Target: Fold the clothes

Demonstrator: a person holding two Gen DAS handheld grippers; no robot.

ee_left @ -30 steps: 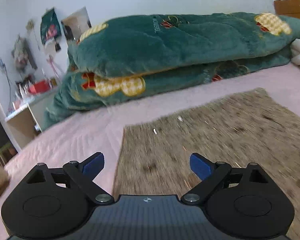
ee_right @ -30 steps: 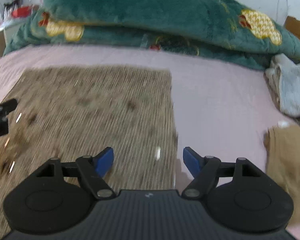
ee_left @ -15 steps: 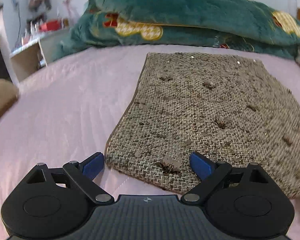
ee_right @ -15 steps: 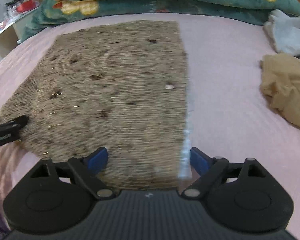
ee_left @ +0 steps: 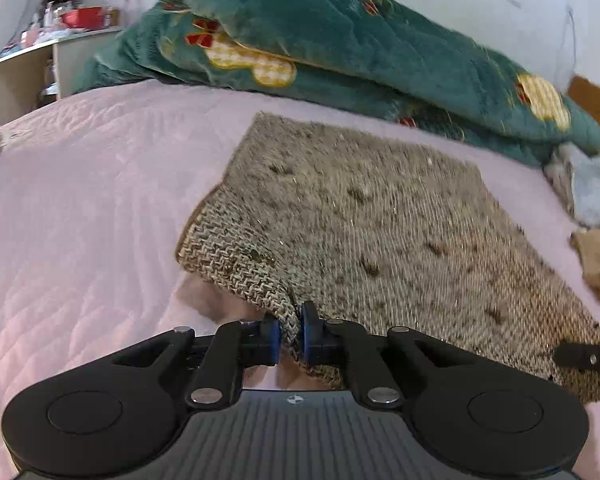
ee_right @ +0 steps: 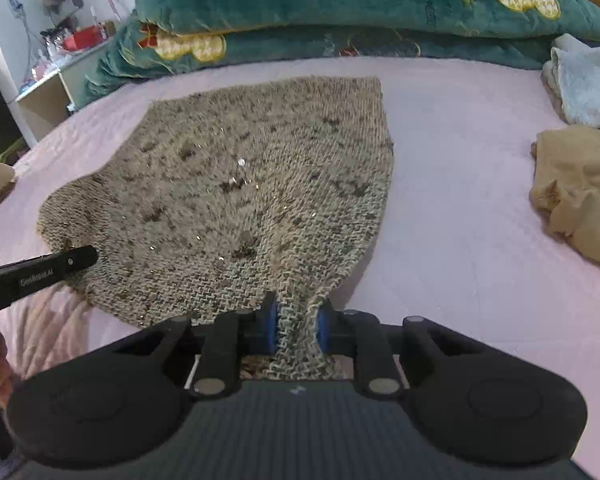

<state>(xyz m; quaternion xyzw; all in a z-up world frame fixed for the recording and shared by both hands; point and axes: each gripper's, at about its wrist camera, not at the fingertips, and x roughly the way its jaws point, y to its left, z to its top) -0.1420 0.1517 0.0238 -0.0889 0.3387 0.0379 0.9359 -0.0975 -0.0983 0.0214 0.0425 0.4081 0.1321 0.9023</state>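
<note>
Tweed cloth (ee_right: 252, 184) lies lengthwise toward the quilt (ee_right: 340, 4), near corners clenched by left gripper (ee_left: 289, 334) and right gripper (ee_right: 296, 330); bare bedsheet (ee_right: 460, 200) both sides.

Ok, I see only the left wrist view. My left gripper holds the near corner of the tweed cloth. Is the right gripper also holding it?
Observer: Yes. The right gripper is shut on the tweed cloth's other near corner.
Operator: Is something lying to the right of it?
Observer: A tan garment lies crumpled on the pink bedspread, apart from the cloth.
Operator: And beyond that?
Observer: A pale blue-grey garment lies against the green quilt.
</note>
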